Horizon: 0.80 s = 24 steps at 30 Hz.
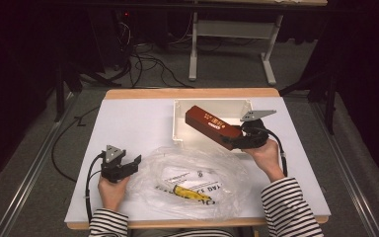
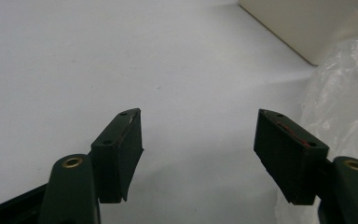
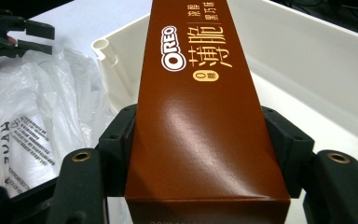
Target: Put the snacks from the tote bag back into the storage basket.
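A long brown Oreo box is held slantwise over the white bin, its far end above the bin's inside. My right gripper is shut on the box's near end, both pads pressed to its sides. At the table's front left my left gripper is open, nothing between its jaws, hovering over bare white table beside the clear plastic bag. The left gripper also appears far off in the right gripper view.
The plastic bag lies crumpled at the table's front middle, with a printed sheet and a yellow item inside. The white table has bare surface to the left of the bin. Cables and table legs stand on the floor beyond.
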Each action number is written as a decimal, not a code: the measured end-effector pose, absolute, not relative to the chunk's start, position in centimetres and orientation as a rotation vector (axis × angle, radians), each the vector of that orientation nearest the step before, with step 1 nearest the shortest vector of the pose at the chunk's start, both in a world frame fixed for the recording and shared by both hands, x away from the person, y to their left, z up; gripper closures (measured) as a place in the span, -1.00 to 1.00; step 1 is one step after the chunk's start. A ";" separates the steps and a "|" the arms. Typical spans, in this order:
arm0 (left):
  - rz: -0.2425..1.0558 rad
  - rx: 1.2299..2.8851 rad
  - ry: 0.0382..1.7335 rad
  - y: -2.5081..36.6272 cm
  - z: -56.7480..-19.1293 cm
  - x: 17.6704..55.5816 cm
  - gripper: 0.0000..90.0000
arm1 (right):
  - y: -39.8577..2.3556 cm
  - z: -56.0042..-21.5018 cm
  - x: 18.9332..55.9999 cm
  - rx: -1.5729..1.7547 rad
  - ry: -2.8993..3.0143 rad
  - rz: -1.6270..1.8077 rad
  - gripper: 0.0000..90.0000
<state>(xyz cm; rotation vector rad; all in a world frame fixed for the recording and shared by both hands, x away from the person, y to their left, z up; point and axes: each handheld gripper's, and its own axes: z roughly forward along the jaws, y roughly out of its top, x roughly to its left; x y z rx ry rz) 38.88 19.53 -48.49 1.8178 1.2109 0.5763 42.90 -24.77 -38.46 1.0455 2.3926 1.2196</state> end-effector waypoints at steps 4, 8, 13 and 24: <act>0.574 1.820 1.210 19.5 -48.5 38.9 -0.28 | -24.5 -38.9 43.4 1.062 2.396 1.191 -0.14; 0.562 1.841 1.214 19.5 -48.5 39.1 -0.26 | -24.2 -39.5 44.1 1.088 2.403 1.192 -0.14; 0.574 1.838 1.220 19.4 -48.5 39.0 -0.28 | -23.9 -40.5 44.8 1.127 2.413 1.156 -0.14; 0.582 1.822 1.216 19.5 -48.5 38.9 -0.29 | -24.0 -41.9 46.2 1.223 2.403 1.089 -0.14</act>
